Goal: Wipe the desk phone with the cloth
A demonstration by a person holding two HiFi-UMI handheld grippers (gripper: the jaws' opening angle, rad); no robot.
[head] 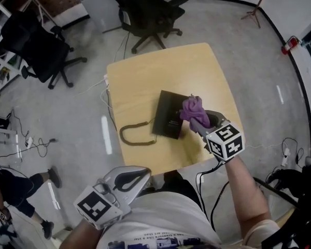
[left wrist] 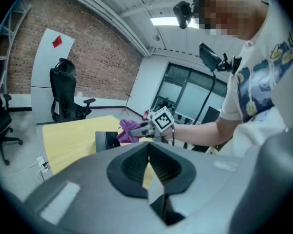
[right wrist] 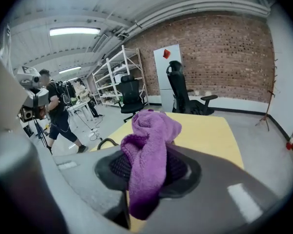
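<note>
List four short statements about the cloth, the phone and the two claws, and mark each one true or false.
1. The right claw is shut on the fuzzy purple cloth. True.
2. The left claw holds the flat black desk phone. False: its jaws are together on nothing, and it hangs off the table, near the person's body.
3. The dark coiled cord lies on the yellow wooden table, to the left of the phone in the head view. True.
4. The cloth lies spread flat on the bare table, away from the phone. False: it is bunched up in the right claw at the phone's right edge.
</note>
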